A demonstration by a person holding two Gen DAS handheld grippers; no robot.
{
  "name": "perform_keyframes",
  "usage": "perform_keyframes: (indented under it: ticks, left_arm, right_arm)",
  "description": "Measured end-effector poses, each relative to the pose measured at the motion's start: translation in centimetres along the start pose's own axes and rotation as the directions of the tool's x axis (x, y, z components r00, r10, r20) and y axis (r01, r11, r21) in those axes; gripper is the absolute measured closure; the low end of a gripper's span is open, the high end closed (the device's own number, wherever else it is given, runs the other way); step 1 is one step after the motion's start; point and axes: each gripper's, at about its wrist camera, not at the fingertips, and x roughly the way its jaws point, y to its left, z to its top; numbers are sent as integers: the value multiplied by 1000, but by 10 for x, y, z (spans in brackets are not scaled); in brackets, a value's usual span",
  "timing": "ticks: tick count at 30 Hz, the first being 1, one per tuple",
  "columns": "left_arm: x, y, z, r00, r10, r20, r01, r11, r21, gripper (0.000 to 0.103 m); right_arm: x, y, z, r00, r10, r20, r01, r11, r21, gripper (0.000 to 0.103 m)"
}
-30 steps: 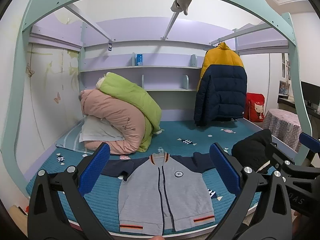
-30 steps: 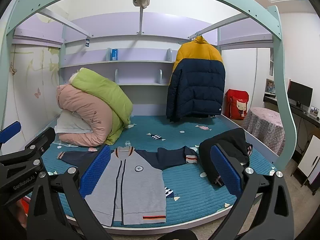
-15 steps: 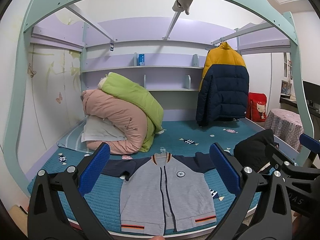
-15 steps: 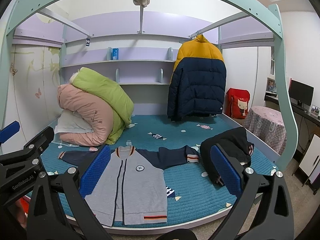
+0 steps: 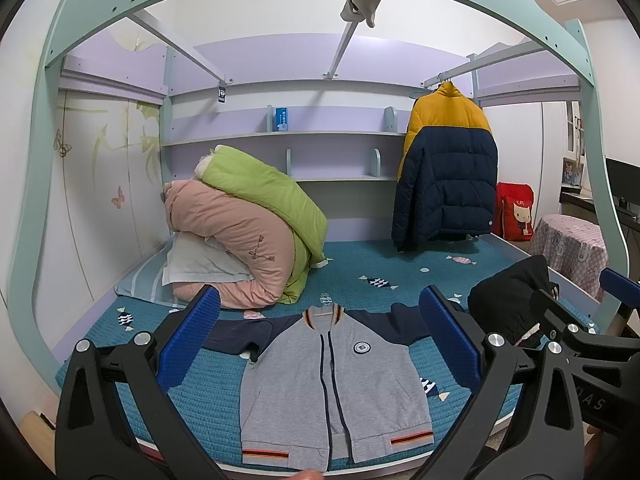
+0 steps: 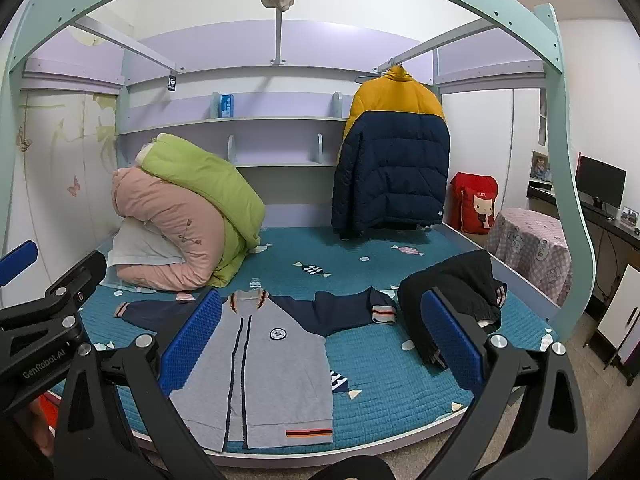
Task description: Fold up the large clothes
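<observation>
A grey zip jacket (image 5: 336, 392), judged soft and limp, is seen spread flat ahead of the wide-open, empty left gripper (image 5: 320, 344) and right gripper (image 6: 320, 344), with its sleeve cuffs and hem corners judged the best holds.

A grey zip jacket (image 5: 334, 384) with navy sleeves lies flat, front up, sleeves spread, on the bed.

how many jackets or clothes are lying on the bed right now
2: a grey zip jacket spread flat at the near edge, and a black garment bunched at its right. More may hide under the bedding.
</observation>
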Motion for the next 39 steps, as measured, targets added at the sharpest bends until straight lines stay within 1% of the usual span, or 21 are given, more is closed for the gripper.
perform_keyframes:
  ticks: [21, 29, 39]
  left_arm:
    - [3, 1, -2, 1000, -6, -6, 6, 1000, 7, 4]
    - [3, 3, -6, 1000, -12, 8, 12, 1000, 7, 4]
    - [8, 7, -4, 999, -32, -14, 33, 999, 21, 4]
  right_arm:
    - [-4, -2, -6, 1000, -11, 4, 11, 1000, 8, 7]
    - [-4, -3, -6, 1000, -10, 4, 10, 1000, 8, 7]
    - [-4, -5, -5, 1000, -12, 4, 12, 1000, 9, 7]
